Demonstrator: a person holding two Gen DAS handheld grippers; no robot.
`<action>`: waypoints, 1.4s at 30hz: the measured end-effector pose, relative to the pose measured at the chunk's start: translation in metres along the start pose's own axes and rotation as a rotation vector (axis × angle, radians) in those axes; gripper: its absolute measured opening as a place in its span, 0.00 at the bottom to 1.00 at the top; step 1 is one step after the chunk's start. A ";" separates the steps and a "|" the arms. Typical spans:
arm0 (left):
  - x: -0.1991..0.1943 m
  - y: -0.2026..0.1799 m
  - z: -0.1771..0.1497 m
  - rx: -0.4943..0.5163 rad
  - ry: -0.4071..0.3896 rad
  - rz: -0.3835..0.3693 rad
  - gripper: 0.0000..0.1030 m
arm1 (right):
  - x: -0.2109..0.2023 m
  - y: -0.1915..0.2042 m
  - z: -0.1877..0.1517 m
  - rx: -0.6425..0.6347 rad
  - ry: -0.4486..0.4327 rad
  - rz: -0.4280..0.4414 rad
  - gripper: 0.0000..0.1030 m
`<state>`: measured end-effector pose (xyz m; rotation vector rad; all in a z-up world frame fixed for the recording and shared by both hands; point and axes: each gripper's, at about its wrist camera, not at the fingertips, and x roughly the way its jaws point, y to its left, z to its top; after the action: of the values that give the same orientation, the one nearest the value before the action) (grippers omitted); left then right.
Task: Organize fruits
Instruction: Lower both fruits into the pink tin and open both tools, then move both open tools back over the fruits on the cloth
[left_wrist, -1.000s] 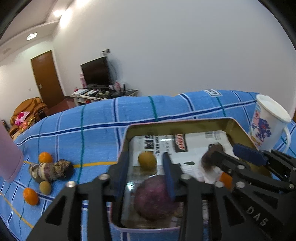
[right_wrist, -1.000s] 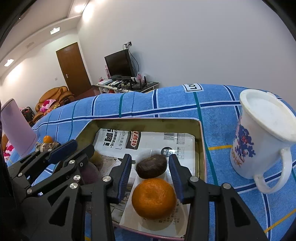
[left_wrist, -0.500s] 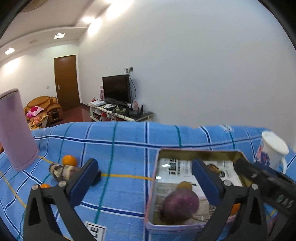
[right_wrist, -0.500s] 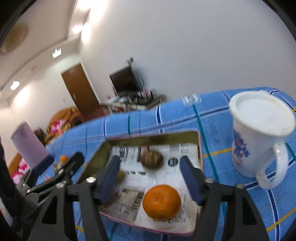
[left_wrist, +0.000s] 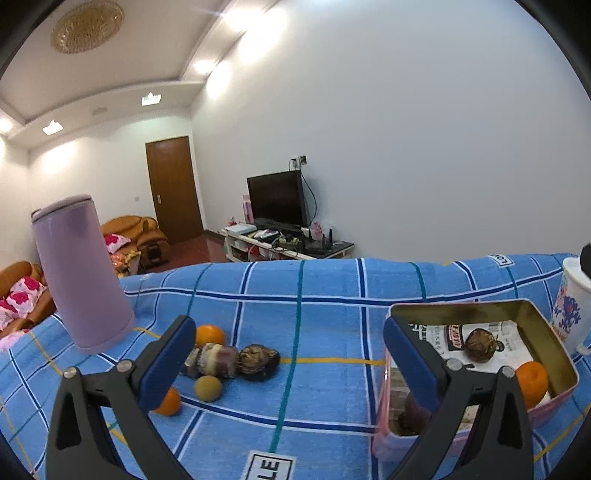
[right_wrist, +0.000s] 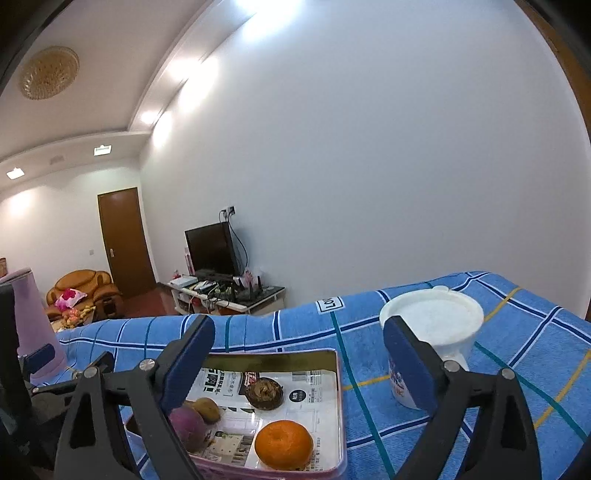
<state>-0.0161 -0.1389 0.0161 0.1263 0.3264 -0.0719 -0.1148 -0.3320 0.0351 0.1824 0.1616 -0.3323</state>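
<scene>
Fruits lie in two groups on the blue checked cloth (left_wrist: 332, 295) covering the table: four pieces already rest in the paper-lined tin (right_wrist: 338, 387) at the lower middle of the right wrist view, namely an orange (right_wrist: 283, 444), a dark brown fruit (right_wrist: 264, 392), a purple fruit (right_wrist: 186, 424) and a small tan one (right_wrist: 207, 408). Loose pieces wait at the lower left of the left wrist view, beside a lilac tumbler (left_wrist: 81, 273): two oranges (left_wrist: 209, 335), a small tan fruit (left_wrist: 208, 387), a dark brown fruit (left_wrist: 258, 362) and a purplish one (left_wrist: 214, 363) touching it. The left hand-held gripper (left_wrist: 288, 363) stands spread to its widest with nothing between its jaws. The right hand-held gripper (right_wrist: 297, 363) is opening, also empty, above the tin with a white mug (right_wrist: 432, 332) at its right. The next pick looks best made by the left gripper, centred on one loose piece at the cluster's edge, perhaps the tan fruit, which sits apart enough to straddle cleanly. Round fruit may roll if nudged, so a level, gentle squeeze seems wise.
</scene>
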 end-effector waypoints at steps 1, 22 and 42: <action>-0.001 0.000 -0.002 0.005 -0.001 0.000 1.00 | -0.003 0.000 -0.001 -0.001 -0.007 -0.003 0.91; -0.024 -0.001 -0.017 0.182 0.023 -0.109 1.00 | -0.025 0.025 -0.012 -0.078 -0.035 -0.051 0.91; -0.006 0.064 -0.017 0.051 0.066 -0.142 1.00 | -0.024 0.067 -0.028 -0.131 0.077 -0.056 0.91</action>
<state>-0.0218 -0.0728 0.0093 0.1563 0.3991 -0.2169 -0.1184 -0.2565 0.0229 0.0608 0.2642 -0.3699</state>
